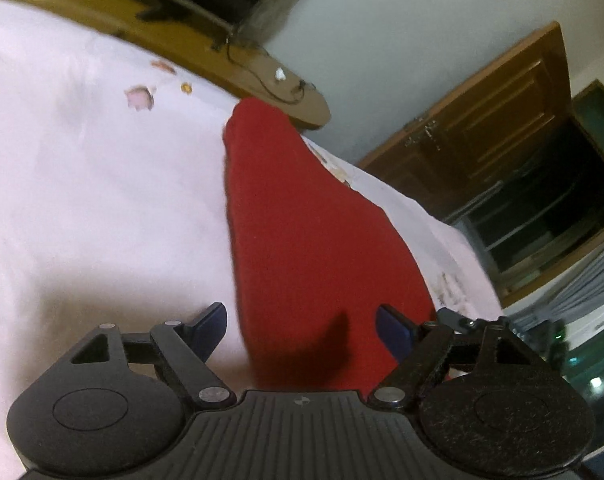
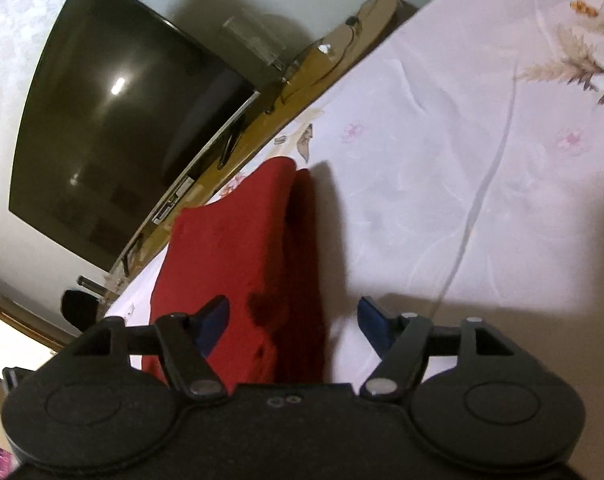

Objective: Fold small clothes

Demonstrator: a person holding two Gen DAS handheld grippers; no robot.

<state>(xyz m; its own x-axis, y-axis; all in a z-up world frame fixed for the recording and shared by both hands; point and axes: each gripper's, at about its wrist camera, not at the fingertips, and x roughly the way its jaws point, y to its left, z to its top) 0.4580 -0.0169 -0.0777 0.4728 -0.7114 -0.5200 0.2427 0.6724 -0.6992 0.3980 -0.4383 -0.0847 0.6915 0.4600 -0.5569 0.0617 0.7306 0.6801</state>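
A red garment (image 1: 302, 220) lies in a long folded strip on the pale floral bed sheet (image 1: 102, 160). My left gripper (image 1: 302, 322) hovers over its near end, open, with its blue pads (image 1: 216, 320) well apart and not pressing the cloth. In the right wrist view the same red garment (image 2: 230, 248) shows a folded layer with a darker edge along its right side. My right gripper (image 2: 294, 314) is open above the garment's near end, one blue pad (image 2: 218, 314) over the cloth and the other over the bed sheet (image 2: 442, 160). Neither gripper holds anything.
A wooden ledge (image 1: 182, 40) with cables runs along the bed's far edge, also seen as the ledge (image 2: 302, 80) in the right view. A dark television (image 2: 122, 120) stands on it against the wall. A wooden door (image 1: 482, 120) stands open at the right.
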